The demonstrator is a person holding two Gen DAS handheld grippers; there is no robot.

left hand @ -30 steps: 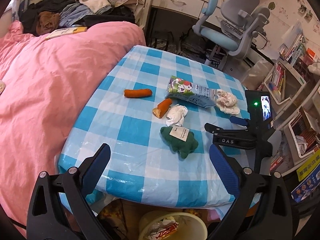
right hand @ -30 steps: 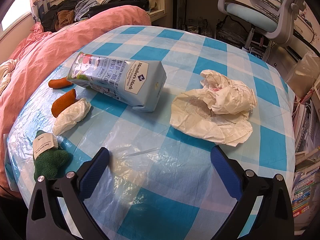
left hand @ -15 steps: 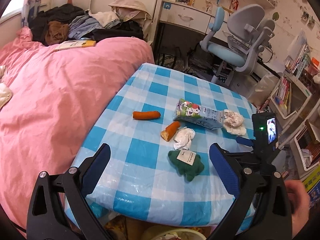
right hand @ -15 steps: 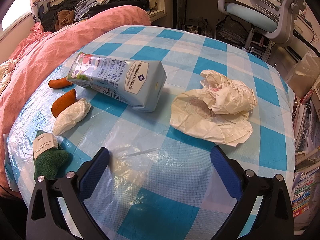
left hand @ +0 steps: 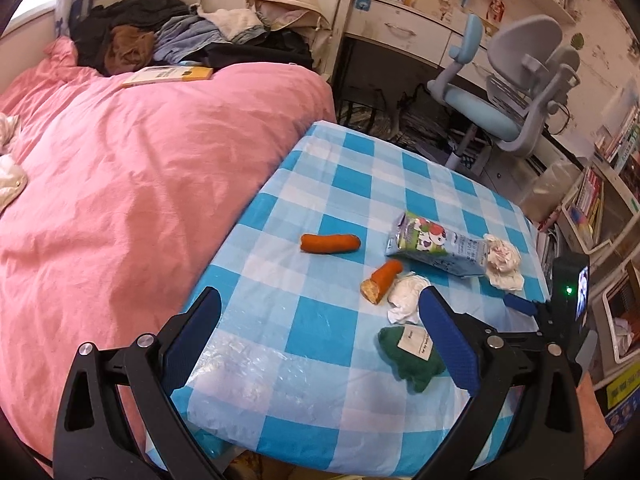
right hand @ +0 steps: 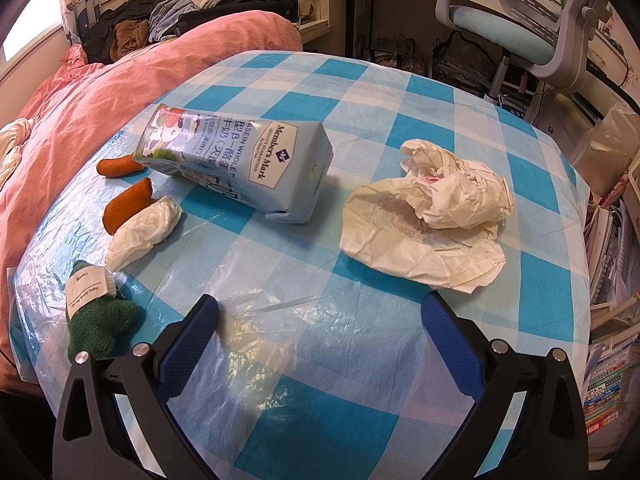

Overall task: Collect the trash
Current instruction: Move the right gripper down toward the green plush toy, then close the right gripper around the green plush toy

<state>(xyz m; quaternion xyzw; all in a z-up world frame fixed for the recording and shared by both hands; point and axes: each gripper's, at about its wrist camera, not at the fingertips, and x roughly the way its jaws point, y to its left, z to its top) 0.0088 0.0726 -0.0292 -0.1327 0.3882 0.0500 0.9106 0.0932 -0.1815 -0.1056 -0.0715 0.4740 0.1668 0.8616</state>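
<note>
Right wrist view is showing it all, left to right: green plush [right hand: 100, 316] sitting at the table edge, small tissue wad [right hand: 144, 232] touching an orange stub [right hand: 126, 204], milk carton [right hand: 236, 164] lying flat, crumpled paper [right hand: 432, 216] lying loose. Right gripper [right hand: 320, 344] is hovering wide and empty; left gripper [left hand: 320, 340] is gaping wide too, holding nothing. Risks: thin paper slipping or tearing under the pads, carton being too broad for the jaws, plush getting nudged overboard

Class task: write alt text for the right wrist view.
An open right hand-held gripper hovers over a blue checked table holding a milk carton lying on its side, crumpled paper, a tissue, two orange food pieces and a green plush toy.
</note>
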